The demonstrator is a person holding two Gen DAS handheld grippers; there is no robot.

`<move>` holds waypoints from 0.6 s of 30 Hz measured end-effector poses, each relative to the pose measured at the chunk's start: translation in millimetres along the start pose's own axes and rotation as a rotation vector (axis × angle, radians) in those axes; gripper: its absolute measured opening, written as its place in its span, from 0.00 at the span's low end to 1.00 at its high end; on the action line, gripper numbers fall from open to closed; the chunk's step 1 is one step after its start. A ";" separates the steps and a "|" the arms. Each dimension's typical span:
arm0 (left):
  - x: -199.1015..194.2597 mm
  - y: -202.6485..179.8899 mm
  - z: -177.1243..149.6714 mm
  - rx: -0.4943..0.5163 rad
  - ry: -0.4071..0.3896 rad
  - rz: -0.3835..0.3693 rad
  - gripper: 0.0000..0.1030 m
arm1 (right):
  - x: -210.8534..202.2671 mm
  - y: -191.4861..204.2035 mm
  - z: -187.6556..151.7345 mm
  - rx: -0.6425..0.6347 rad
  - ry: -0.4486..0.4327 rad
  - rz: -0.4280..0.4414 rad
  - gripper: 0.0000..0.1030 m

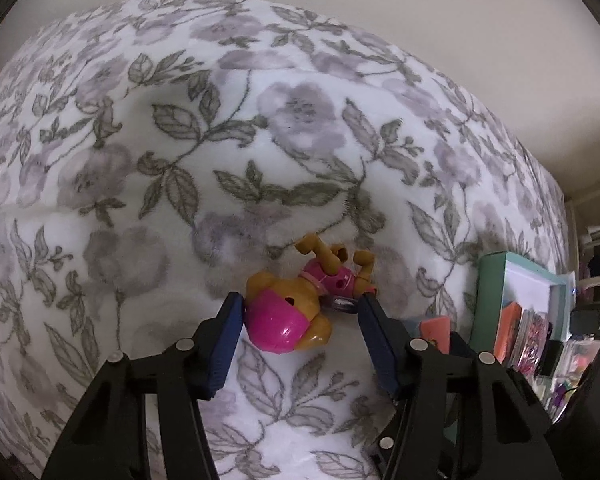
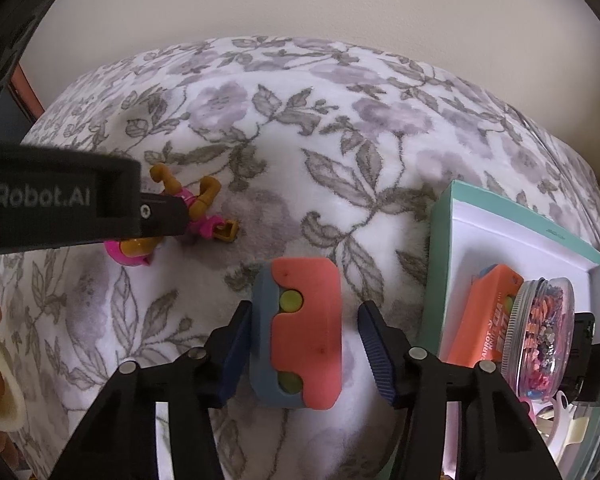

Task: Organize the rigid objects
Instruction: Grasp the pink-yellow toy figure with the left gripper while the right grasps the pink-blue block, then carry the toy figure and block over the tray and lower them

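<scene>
My left claw points down at the flowered blanket on the bed, and the toy dog figure lies on its side between its two blue pads. The left pad touches the pink helmet; the right pad sits at the figure's back end, where I cannot tell whether it touches. The jaws are partly spread, not clamped tight.

My right claw straddles the coral-and-grey block, which lies on the blanket. Its left pad is against the block's grey edge, while the right pad stands clear of the coral side, so nothing is gripped.

Taking the teal box as landmark: the block lies just left of it, the dog figure well to its left, partly under the left claw's black body. Inside the box lie an orange carrot toy and a glitter-filled jar.
</scene>
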State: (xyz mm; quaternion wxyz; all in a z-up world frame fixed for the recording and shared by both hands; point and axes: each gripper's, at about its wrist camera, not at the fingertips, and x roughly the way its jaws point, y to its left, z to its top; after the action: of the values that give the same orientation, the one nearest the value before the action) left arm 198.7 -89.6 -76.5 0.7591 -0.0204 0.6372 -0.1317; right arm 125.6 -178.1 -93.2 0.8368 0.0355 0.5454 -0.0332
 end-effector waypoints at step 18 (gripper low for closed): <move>-22.3 1.3 -16.7 0.013 -0.001 -0.037 0.36 | -27.4 -10.9 -6.4 0.052 0.042 0.049 0.43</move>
State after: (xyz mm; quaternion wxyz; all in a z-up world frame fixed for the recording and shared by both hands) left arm 179.3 -81.0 -58.4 0.7571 -0.0272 0.6353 -0.1498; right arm 107.7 -187.8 -71.0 0.8244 0.0710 0.5610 -0.0262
